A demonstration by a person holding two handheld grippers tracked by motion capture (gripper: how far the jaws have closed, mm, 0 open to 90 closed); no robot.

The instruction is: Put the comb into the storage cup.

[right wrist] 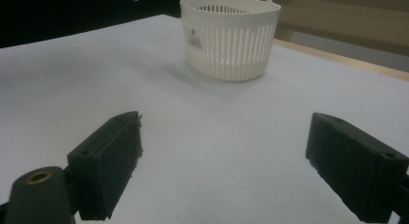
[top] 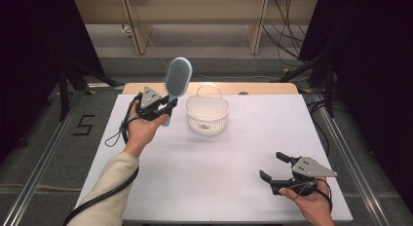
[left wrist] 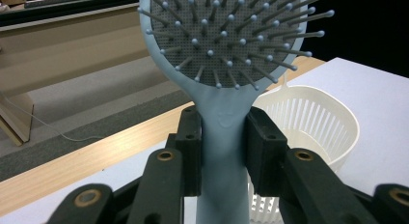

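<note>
A light blue hairbrush (top: 176, 81) with a grey bristle pad is held upright above the table's left side. My left gripper (top: 168, 104) is shut on its handle, just left of a white slotted basket (top: 207, 114). In the left gripper view both pads press the brush's handle (left wrist: 223, 151), and the basket (left wrist: 313, 122) stands behind to the right. My right gripper (top: 273, 166) hovers open near the table's front right, with nothing between its jaws. In the right gripper view the basket (right wrist: 230, 35) stands ahead of that gripper (right wrist: 224, 156).
The white tabletop (top: 234, 162) has a wooden strip (top: 263, 87) along its far edge. Metal rails (top: 44, 153) run down both sides on the floor. Wooden furniture legs (top: 139, 31) and cables (top: 287, 36) lie beyond the table.
</note>
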